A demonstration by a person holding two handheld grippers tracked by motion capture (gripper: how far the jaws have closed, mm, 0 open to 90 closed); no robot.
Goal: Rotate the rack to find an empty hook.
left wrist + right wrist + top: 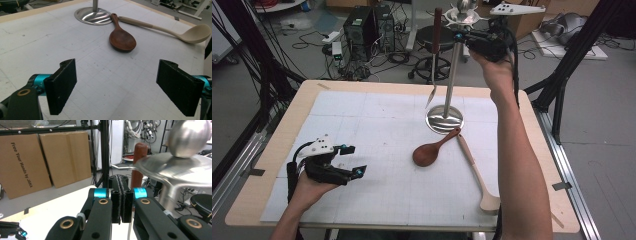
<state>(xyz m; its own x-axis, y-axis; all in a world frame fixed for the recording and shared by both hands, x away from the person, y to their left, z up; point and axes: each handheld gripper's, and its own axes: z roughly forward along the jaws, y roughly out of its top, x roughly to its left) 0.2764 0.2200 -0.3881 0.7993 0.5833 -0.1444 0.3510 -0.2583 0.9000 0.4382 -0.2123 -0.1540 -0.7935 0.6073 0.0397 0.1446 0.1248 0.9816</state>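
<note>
Two spoons, dark spoon and pale ladle, are left lying near the worktop's right edge, one utensil is hung on the stand, the left claw is held wide and empty, the right claw shut at the rack top.

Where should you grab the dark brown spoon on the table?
Probably the thin handle of the dark brown spoon, coming straight down with the jaws across it. It lies flat, its handle end close to the stand's base, so grip mid-handle, nearer the bowl.

Table: mat, stand, spoons.
</note>
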